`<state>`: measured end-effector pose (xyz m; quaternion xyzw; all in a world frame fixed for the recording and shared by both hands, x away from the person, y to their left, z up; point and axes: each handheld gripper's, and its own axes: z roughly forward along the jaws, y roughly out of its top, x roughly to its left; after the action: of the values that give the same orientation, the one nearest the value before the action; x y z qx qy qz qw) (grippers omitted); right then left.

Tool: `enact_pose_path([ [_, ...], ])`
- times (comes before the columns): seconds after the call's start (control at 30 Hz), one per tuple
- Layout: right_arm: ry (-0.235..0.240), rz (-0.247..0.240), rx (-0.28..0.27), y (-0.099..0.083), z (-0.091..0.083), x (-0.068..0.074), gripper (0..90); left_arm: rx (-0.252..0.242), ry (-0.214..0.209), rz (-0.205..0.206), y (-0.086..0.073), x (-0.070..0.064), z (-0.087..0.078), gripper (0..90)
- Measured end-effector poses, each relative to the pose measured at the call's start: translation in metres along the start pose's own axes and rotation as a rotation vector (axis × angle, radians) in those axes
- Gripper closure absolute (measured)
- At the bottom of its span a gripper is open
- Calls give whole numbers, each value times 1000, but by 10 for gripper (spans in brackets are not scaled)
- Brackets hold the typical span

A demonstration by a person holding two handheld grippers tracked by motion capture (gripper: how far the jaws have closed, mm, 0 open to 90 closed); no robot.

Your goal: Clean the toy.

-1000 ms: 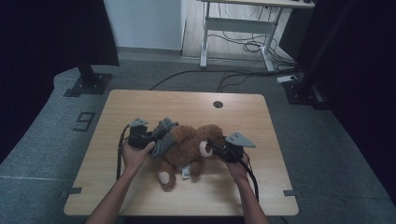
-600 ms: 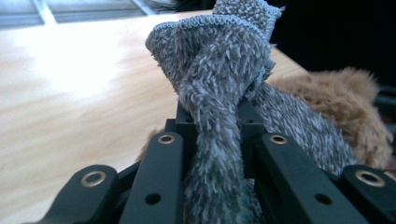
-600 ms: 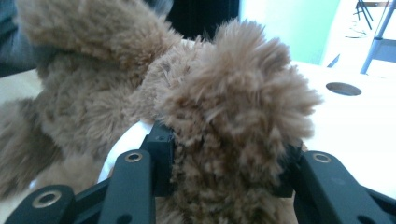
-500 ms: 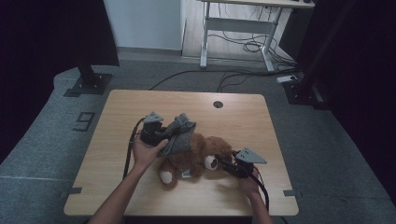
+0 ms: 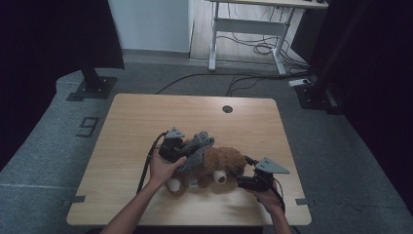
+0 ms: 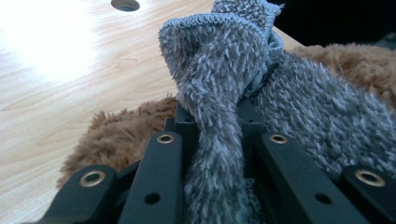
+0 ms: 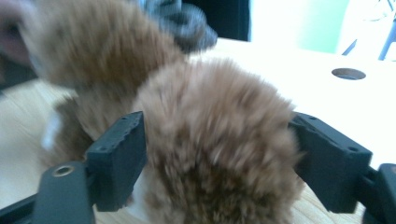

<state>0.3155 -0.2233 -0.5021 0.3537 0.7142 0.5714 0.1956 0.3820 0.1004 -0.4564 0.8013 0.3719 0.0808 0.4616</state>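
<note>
Brown teddy bear (image 5: 214, 165), lying near centre of tabletop (image 5: 131, 122). Grey cloth (image 6: 224, 93) draped over it, pinched between left gripper (image 6: 212, 140) fingers. Right gripper (image 7: 219, 149) fingers spread around furry limb. Dressing or undressing apparently midway; direction unclear.

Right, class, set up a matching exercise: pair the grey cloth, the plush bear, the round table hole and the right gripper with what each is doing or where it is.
Things:
1 grey cloth
2 plush bear
3 table hole
4 right gripper

States:
A jaws apart around brown fur
B pinched in the left gripper
C far edge of the tabletop
D lying between both grippers

Pairs: 1-B, 2-D, 3-C, 4-A
</note>
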Motion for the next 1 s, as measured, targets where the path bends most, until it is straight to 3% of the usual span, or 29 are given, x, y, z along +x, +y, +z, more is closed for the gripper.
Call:
enact_pose_path([
  [0.17,21,24,-9,31,-8,1,159,-23,9,26,-10,-8,-3,767],
  [0.3,25,34,101,42,13,0,143,-41,2,29,-17,-11,-7,767],
  [0.43,17,41,238,22,35,4,108,-51,-12,24,-25,-11,-10,767],
  [0.53,0,74,205,10,34,5,119,-53,-26,16,-27,-11,-12,767],
  [0.7,-30,97,198,-1,27,7,131,-40,3,50,-25,-20,-13,766],
  [0.87,-52,117,221,-3,25,7,130,-43,5,49,-26,-25,-15,765],
  [1.0,-66,131,217,-6,26,7,177,-34,13,71,-12,-34,-22,761],
])
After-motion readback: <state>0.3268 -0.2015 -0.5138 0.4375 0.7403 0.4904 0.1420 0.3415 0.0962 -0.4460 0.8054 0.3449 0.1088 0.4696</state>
